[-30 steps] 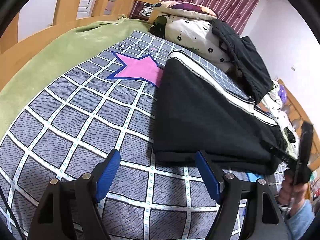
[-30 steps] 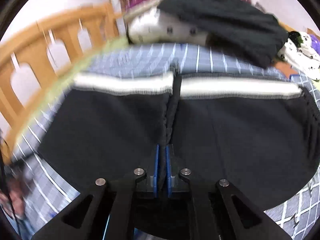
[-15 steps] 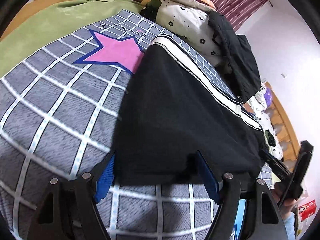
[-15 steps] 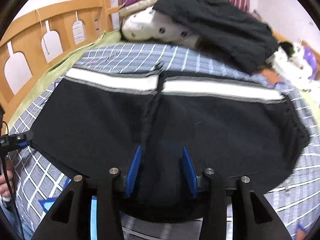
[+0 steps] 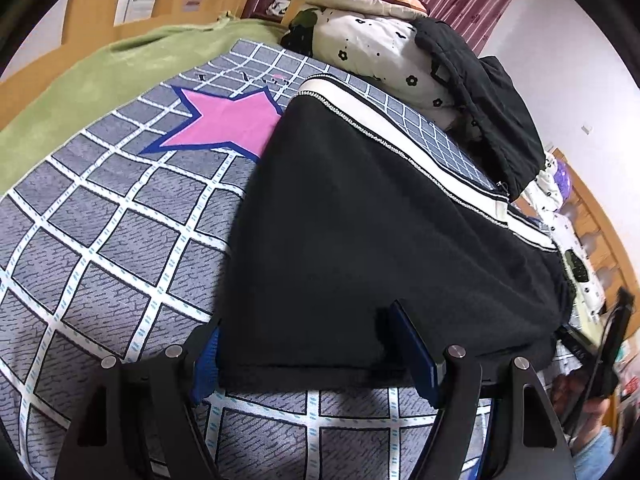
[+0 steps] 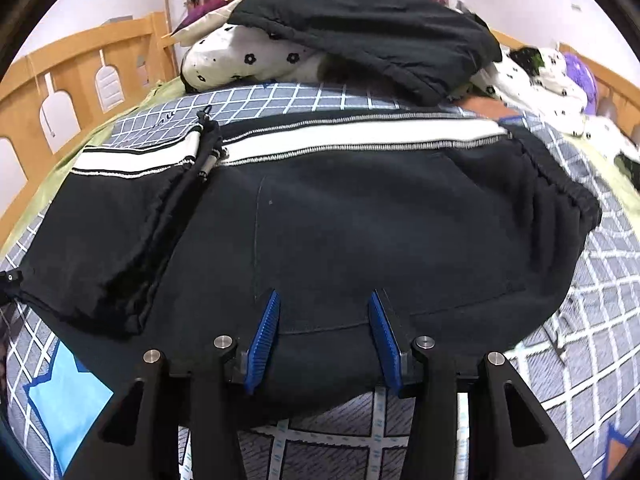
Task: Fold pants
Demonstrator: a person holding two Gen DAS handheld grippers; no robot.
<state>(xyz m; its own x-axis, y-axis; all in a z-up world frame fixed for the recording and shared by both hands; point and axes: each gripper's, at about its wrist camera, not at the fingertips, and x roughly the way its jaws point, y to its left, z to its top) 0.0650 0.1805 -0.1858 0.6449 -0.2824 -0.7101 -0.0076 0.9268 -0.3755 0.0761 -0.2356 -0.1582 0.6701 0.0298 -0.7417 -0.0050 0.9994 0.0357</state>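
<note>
The black fleece pants with a white side stripe (image 6: pixel 360 216) lay folded across the middle of the grey checked bedspread (image 5: pixel 100 240), filling the centre of the right wrist view and the centre and right of the left wrist view. One layer, with the drawstring, overlapped the rest at the left of the right wrist view.

The left gripper (image 5: pixel 316 352) stood wide apart at the bottom of its frame, its blue fingers (image 5: pixel 412 352) straddling the near hem of the pants. The cloth sat between them, but the pads did not press on it. The right gripper (image 6: pixel 324 336) was partly apart at the bottom centre of its frame, over the near edge of the fabric and holding nothing.

From here the main risk looked to be an uneven next fold. The overlapped layer at the left lay askew, so a pinch might catch only the top layer and drag it off the one beneath. The soft, thick fleece could also bunch between the fingers, and the loose drawstring could snag.

Much stayed hidden. The near hem ran under both grippers, so how many layers lay there could not be told. A black garment (image 6: pixel 360 28) draped over a white flower-print pillow (image 6: pixel 248 60) at the top of the frame blended with the pants in colour. At the lower right of the left wrist view, a hand (image 5: pixel 592 396) was cut off by the frame edge.
</note>
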